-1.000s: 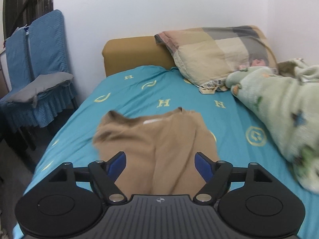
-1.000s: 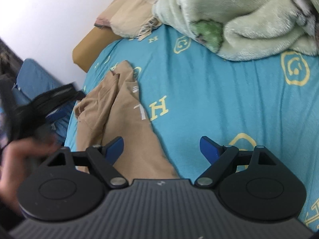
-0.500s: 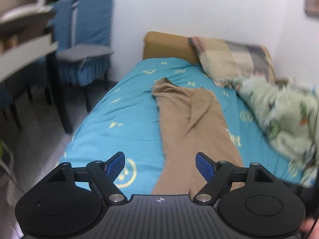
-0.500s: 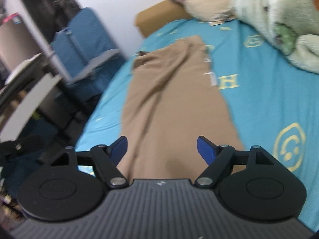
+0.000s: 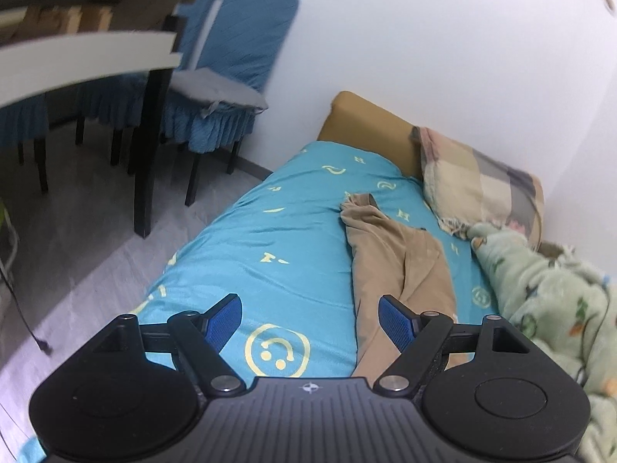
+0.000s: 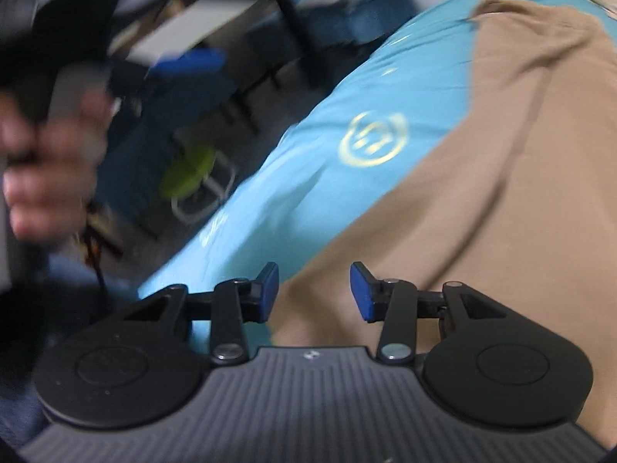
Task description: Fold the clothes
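Left wrist view: the left hand-held gripper (image 5: 310, 318) has its jaws wide apart with nothing between them, and the tan garment (image 5: 401, 266) lies stretched lengthwise on the bed (image 5: 270, 239), ahead and to its right, probably laid flat ready for folding. No containers anywhere.

Right wrist view: the right hand-held gripper (image 6: 314, 289) is closing right over the garment's near edge (image 6: 482, 208), cloth not pinched yet.

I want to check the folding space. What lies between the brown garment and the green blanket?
Only a bare strip of the teal bedsheet separates the brown garment from the green blanket, as the left wrist view shows.
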Action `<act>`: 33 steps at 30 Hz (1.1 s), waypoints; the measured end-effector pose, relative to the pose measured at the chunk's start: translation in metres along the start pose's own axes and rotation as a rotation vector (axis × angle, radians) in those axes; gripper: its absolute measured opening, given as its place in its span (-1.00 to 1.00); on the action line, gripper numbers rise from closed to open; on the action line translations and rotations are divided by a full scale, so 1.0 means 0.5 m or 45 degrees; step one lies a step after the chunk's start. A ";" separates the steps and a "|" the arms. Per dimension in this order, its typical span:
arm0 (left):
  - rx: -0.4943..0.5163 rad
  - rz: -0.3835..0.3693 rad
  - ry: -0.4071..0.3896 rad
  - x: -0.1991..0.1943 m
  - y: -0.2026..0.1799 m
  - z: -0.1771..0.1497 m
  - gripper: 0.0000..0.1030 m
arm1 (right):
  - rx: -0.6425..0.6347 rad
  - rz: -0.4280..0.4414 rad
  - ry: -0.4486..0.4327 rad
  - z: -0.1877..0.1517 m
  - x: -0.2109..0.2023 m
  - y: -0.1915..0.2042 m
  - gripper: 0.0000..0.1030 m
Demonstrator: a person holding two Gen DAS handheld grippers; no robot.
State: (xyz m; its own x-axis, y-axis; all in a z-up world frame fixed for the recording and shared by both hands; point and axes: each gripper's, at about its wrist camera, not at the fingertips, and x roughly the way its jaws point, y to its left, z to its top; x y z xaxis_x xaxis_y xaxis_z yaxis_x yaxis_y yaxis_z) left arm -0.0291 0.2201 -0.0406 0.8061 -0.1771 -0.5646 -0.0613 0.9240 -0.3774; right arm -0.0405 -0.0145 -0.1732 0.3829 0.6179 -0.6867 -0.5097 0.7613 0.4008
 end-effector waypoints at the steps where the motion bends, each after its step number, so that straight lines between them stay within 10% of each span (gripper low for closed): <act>1: -0.013 0.001 0.001 0.000 0.006 0.001 0.55 | -0.018 0.002 0.017 -0.001 0.011 0.012 -0.11; 9: -0.029 0.014 0.012 0.009 0.018 -0.006 0.55 | -0.160 -0.081 0.085 -0.028 0.064 0.078 -0.03; 13: -0.007 0.043 0.024 0.018 0.010 -0.012 0.55 | -0.153 -0.164 0.066 -0.037 0.053 0.080 -0.89; 19: 0.051 0.065 0.044 0.014 -0.010 -0.028 0.55 | -0.126 -0.215 -0.143 -0.034 -0.084 0.094 -0.90; 25: 0.093 0.010 0.100 0.023 -0.051 -0.057 0.55 | 0.081 -0.383 -0.338 -0.090 -0.279 0.072 -0.90; 33: 0.200 -0.066 0.332 0.072 -0.124 -0.144 0.55 | 0.589 -0.418 -0.240 -0.168 -0.368 -0.061 -0.84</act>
State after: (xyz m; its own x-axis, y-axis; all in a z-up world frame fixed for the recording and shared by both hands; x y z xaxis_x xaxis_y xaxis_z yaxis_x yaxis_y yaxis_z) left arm -0.0386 0.1319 -0.0904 0.6262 -0.2878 -0.7246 0.0841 0.9489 -0.3042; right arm -0.1603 -0.1680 -0.1102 0.6151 0.3278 -0.7170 0.0309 0.8988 0.4374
